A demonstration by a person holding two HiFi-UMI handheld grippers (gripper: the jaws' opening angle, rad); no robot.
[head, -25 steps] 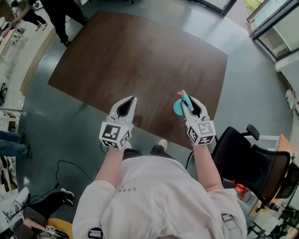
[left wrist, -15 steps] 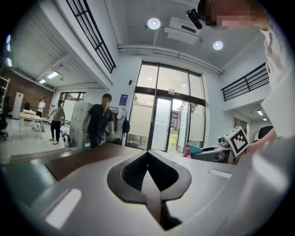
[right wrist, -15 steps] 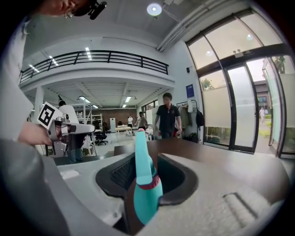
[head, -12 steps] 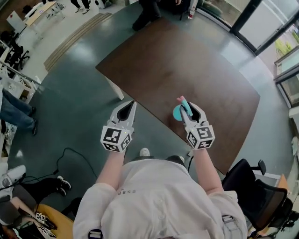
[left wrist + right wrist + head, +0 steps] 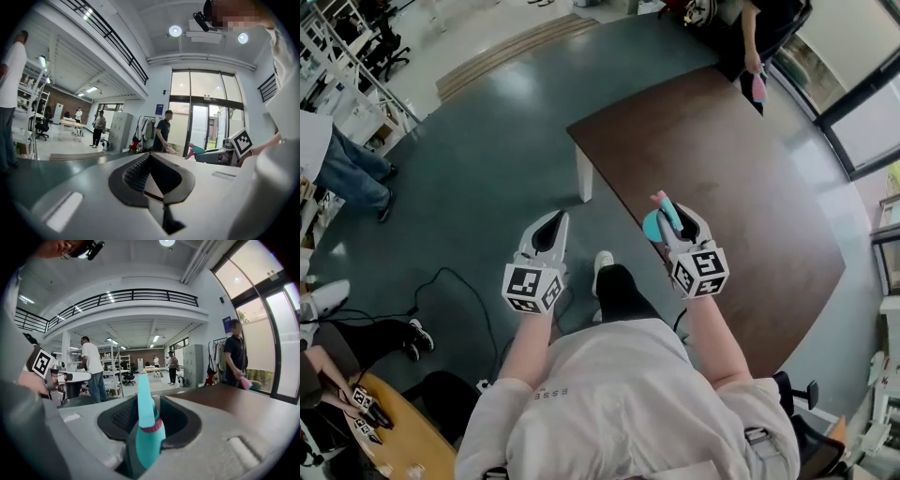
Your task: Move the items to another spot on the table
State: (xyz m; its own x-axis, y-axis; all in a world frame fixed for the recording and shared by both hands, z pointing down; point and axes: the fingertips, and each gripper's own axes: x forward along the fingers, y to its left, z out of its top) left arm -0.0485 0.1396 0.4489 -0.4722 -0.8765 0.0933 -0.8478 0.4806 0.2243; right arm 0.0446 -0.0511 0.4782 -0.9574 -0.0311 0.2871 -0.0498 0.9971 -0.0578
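My right gripper (image 5: pixel 669 218) is shut on a teal tool with a pink band (image 5: pixel 656 222), whose tip points up and away from me. In the right gripper view the teal tool (image 5: pixel 147 426) stands between the dark pads of the gripper (image 5: pixel 149 412). It hangs over the near edge of the brown table (image 5: pixel 750 178). My left gripper (image 5: pixel 551 228) is shut and holds nothing, out over the grey floor left of the table. In its own view the left gripper (image 5: pixel 153 165) shows its tips meeting.
A person (image 5: pixel 757 33) stands at the table's far end holding a pink item (image 5: pixel 758 88). The table's white leg (image 5: pixel 584 174) shows at its left corner. Cables (image 5: pixel 455 281) lie on the floor, and a round wooden table (image 5: pixel 403 445) is at lower left.
The head view has swung left, so the brown table has slid to the right and more floor shows. Both grippers keep their pose, and the teal tool stays held.
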